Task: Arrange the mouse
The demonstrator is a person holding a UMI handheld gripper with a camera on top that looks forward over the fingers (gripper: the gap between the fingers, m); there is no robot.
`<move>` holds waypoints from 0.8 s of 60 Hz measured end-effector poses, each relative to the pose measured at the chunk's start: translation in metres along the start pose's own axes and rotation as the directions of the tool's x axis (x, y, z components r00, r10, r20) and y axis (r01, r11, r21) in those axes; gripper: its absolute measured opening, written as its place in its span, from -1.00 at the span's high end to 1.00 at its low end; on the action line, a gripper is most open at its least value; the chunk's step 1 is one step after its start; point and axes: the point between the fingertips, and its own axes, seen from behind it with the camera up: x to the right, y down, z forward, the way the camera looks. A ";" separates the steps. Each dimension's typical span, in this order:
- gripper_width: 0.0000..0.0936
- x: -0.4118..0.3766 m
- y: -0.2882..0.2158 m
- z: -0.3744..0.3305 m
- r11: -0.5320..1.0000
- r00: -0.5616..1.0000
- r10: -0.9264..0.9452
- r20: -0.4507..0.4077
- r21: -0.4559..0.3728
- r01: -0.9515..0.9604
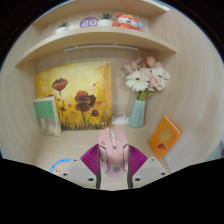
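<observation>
A pale pink computer mouse (112, 150) sits between my two fingers, its front pointing away from me. The magenta pads (92, 157) press against its left and right sides, so my gripper (112, 166) is shut on the mouse. The mouse is held above the light wooden desk (70, 148), in front of the flower painting. Its underside and the desk right beneath it are hidden.
A yellow painting of red flowers (74, 93) leans at the back. A green book (46, 114) stands left of it. A blue vase with pink and white flowers (141, 95) stands to the right, with an orange book (164, 134) beside it. Shelves (95, 42) run above.
</observation>
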 end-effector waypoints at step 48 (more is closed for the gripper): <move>0.19 -0.199 0.207 0.065 0.947 0.982 -0.100 0.162 -0.286 0.144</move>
